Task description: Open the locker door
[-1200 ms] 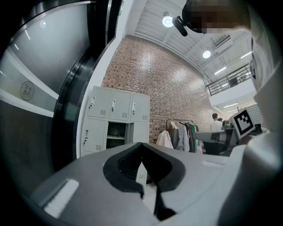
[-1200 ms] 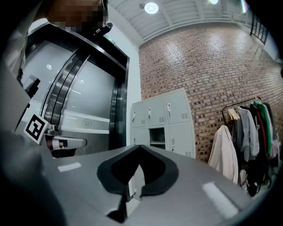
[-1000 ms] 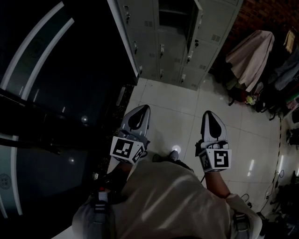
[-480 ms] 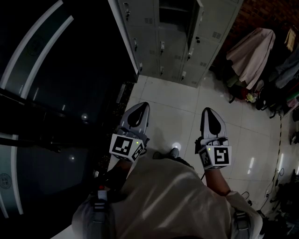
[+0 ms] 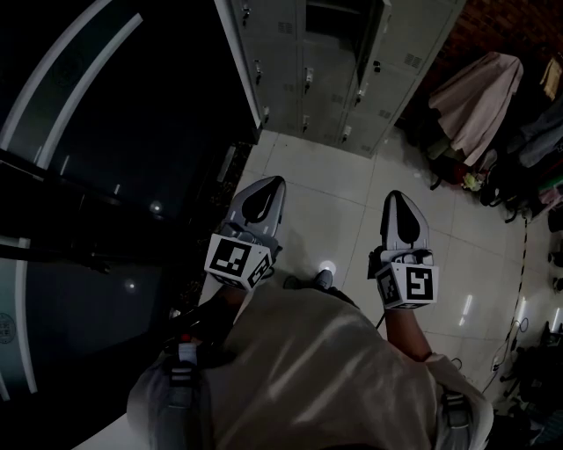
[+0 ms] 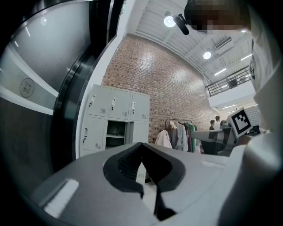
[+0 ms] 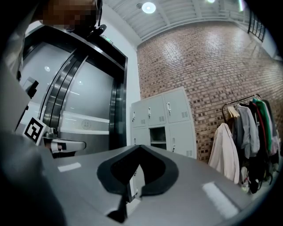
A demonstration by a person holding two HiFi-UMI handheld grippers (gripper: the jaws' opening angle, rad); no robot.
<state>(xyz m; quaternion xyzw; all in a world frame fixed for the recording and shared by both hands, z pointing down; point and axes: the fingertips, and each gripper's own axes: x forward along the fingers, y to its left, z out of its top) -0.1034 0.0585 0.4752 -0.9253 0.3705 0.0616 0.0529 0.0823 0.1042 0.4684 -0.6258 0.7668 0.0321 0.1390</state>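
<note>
A grey bank of lockers (image 5: 308, 79) stands across the tiled floor, well ahead of both grippers. One middle compartment (image 5: 332, 18) is open, with its door (image 5: 374, 39) swung out to the right. The same lockers (image 6: 116, 115) appear in the left gripper view with the open compartment (image 6: 116, 133), and the lockers (image 7: 164, 118) show again in the right gripper view. My left gripper (image 5: 273, 185) and right gripper (image 5: 393, 197) are held side by side at waist height, pointing at the lockers. Both are shut with nothing in them, as the left gripper (image 6: 141, 144) and right gripper (image 7: 139, 146) show close up.
A dark glass wall with curved bands (image 5: 106, 132) runs along the left up to the lockers. A rack of coats (image 5: 475, 97) stands at the right against a brick wall (image 7: 212, 66). People stand far off (image 6: 215, 125). My shoe (image 5: 318, 281) is on the white tiles.
The lockers have slid slightly up and right in the head view. Both grippers keep the same pose, shut and empty.
</note>
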